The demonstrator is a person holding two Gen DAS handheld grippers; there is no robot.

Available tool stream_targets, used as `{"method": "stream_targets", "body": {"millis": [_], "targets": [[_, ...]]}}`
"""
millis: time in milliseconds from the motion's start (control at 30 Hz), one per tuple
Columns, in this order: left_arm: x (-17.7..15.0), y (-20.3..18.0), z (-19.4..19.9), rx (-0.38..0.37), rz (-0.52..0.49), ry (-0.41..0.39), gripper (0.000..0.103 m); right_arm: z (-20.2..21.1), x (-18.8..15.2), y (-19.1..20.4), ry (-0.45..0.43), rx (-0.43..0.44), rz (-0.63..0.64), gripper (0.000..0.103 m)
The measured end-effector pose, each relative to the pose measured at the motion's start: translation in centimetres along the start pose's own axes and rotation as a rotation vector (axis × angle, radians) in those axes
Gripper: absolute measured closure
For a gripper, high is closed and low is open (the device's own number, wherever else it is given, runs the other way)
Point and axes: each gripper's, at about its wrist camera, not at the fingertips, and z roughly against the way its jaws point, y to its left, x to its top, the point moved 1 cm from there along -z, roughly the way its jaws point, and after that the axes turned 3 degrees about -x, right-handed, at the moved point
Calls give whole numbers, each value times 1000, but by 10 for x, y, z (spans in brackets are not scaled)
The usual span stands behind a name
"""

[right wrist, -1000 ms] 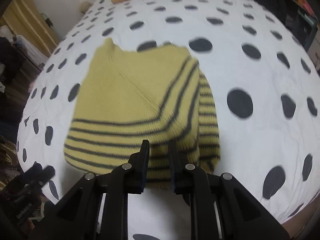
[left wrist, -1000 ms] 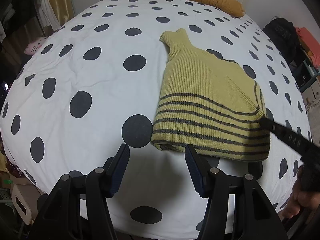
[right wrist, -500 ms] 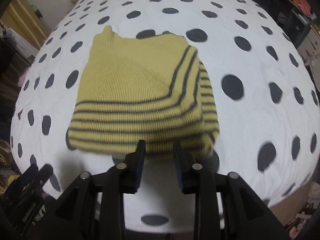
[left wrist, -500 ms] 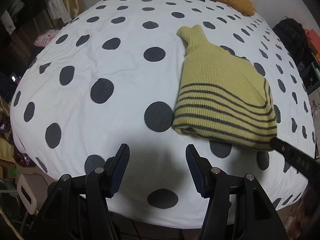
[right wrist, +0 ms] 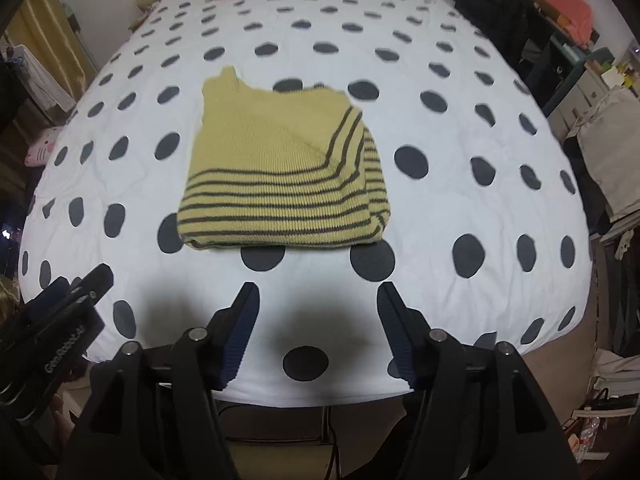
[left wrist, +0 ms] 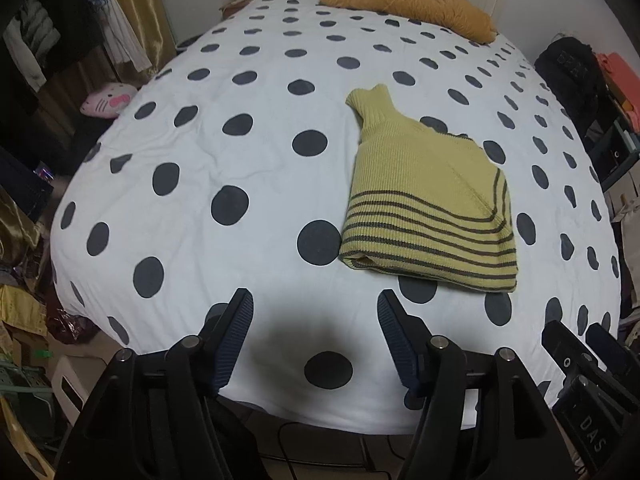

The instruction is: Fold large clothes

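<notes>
A yellow knit sweater with dark stripes (left wrist: 424, 200) lies folded into a compact stack on the white polka-dot bed cover (left wrist: 240, 152); it also shows in the right wrist view (right wrist: 280, 184). My left gripper (left wrist: 314, 312) is open and empty, held back over the bed's near edge, left of the sweater. My right gripper (right wrist: 318, 304) is open and empty, in front of the sweater and apart from it. The right gripper's body shows at the lower right of the left wrist view (left wrist: 588, 376). The left gripper's body shows at the lower left of the right wrist view (right wrist: 60, 320).
An orange pillow (left wrist: 408, 0) lies at the head of the bed. A pink plush toy (left wrist: 106, 102) and hanging clothes (left wrist: 116, 36) are on the left. A black bag (right wrist: 496, 4) and shelves with clutter (right wrist: 592, 80) stand on the right. Boxes and clutter lie on the floor.
My right gripper has let go of the sweater and opened wide. Both grippers have drawn back from the sweater towards the near edge of the bed.
</notes>
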Motion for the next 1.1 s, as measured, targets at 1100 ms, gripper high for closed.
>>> {"method": "stream_targets", "body": {"millis": [1100], "targets": [[-13, -19, 20, -19, -44, 41, 31, 26, -21, 0, -23, -57, -3, 29]]}}
